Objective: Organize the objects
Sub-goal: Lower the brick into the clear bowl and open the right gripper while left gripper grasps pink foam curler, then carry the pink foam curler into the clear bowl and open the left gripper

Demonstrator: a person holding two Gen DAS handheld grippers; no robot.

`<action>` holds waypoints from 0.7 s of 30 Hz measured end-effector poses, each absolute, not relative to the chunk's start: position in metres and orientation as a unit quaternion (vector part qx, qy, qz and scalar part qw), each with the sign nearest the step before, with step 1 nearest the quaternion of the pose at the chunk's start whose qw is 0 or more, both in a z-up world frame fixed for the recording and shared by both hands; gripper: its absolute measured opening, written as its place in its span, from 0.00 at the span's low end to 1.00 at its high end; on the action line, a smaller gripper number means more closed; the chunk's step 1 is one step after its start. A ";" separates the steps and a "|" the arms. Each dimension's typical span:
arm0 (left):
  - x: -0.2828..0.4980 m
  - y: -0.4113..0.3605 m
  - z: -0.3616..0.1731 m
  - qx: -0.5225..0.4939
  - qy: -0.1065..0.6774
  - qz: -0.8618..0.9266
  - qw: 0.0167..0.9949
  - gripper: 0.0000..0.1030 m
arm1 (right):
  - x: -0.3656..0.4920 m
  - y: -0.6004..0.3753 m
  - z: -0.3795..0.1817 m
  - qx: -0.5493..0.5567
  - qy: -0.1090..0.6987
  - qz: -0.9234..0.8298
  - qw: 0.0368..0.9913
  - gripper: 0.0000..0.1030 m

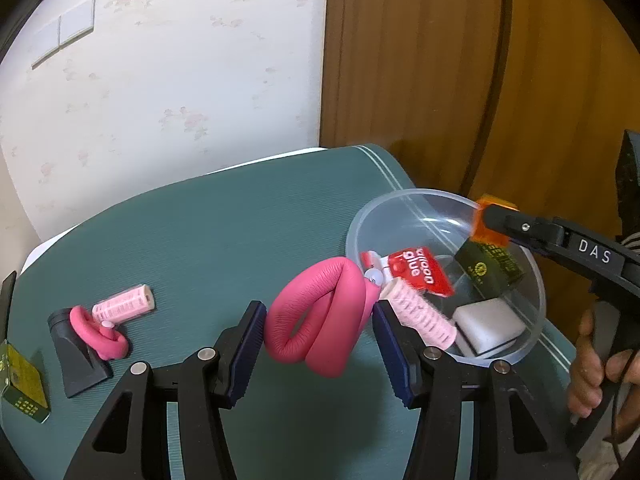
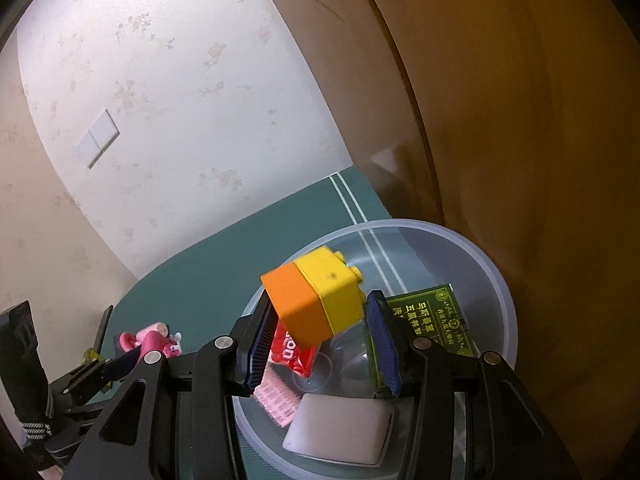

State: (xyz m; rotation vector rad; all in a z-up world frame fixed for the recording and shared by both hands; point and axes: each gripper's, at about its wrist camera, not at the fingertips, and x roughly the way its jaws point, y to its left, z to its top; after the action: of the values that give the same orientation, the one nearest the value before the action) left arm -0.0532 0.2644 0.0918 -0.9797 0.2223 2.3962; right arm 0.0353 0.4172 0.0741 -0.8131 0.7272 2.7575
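The right hand-held gripper point(image 2: 320, 340) holds the orange-and-yellow plastic block point(image 2: 318, 300) above the clear round plastic bowl point(image 2: 496, 276); lower it before letting go. The left hand-held gripper point(image 1: 318, 332) holds a pink bendy foam curler point(image 1: 320, 316), bowl at 2 o'clock.

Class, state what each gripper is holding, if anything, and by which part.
Left gripper: the coiled pink foam hair roller, pinched across its looped sides. Right gripper: the orange-and-yellow toy brick block, clamped on opposite lower side faces above the clear plastic bowl.

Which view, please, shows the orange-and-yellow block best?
The right wrist view: the block fills the centre between its fingers, both colours and studs visible. The left wrist view shows only an orange sliver behind the right gripper's tip.
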 end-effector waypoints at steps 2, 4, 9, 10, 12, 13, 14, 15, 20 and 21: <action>-0.052 0.268 0.092 -0.363 0.083 0.887 0.272 0.56 | 0.036 0.417 0.075 -0.270 0.247 0.926 0.090 0.53; -0.050 0.271 0.093 -0.363 0.084 0.886 0.276 0.57 | 0.037 0.417 0.076 -0.266 0.247 0.927 0.092 0.53; -0.046 0.282 0.092 -0.366 0.085 0.880 0.290 0.57 | 0.041 0.419 0.078 -0.255 0.252 0.928 0.100 0.53; -0.045 0.285 0.091 -0.367 0.085 0.878 0.294 0.57 | 0.042 0.419 0.079 -0.254 0.252 0.928 0.104 0.53; -0.045 0.292 0.090 -0.371 0.085 0.874 0.301 0.57 | 0.044 0.419 0.080 -0.251 0.250 0.929 0.111 0.53; -0.044 0.295 0.090 -0.371 0.086 0.873 0.304 0.57 | 0.044 0.420 0.080 -0.249 0.250 0.929 0.113 0.53; -0.044 0.298 0.089 -0.372 0.087 0.872 0.308 0.57 | 0.045 0.420 0.081 -0.247 0.252 0.929 0.114 0.53; -0.044 0.302 0.089 -0.372 0.088 0.870 0.311 0.57 | 0.046 0.421 0.081 -0.246 0.254 0.928 0.116 0.53; -0.044 0.316 0.090 -0.372 0.081 0.866 0.323 0.57 | 0.046 0.422 0.081 -0.244 0.257 0.927 0.118 0.53; -0.046 0.318 0.091 -0.371 0.077 0.868 0.323 0.57 | 0.046 0.422 0.081 -0.244 0.256 0.928 0.117 0.53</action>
State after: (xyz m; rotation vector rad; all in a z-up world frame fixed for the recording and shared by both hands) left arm -0.0461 0.3179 0.0908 -0.9730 0.2017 2.2773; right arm 0.0464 0.4219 0.0806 -0.7144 0.7501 2.7152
